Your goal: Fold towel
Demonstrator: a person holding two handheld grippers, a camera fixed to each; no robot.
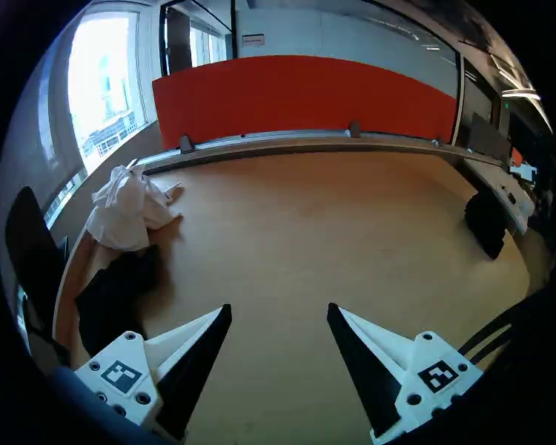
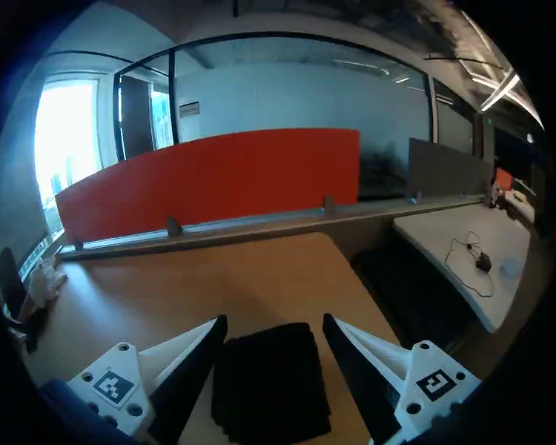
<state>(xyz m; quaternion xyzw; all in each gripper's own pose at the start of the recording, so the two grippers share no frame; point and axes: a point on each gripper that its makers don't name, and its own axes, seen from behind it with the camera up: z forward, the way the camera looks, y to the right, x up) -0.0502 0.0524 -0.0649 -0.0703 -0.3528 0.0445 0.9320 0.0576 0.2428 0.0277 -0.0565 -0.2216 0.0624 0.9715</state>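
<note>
An open-plan office. A red divider screen (image 1: 300,93) backs the wooden bench (image 1: 315,222), with glass partitions (image 2: 278,111) and strip lights (image 2: 504,85).

A black towel (image 2: 270,382), folded into a flat rectangle, lies on the wooden table (image 2: 204,289) at lower centre of the frame.

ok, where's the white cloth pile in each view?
Left gripper view: white cloth pile at the left, on the wooden table near the window.
Right gripper view: white cloth pile small, at the far left edge, on the table's end.
Shared landmark: red divider along the table's far edge.
</note>
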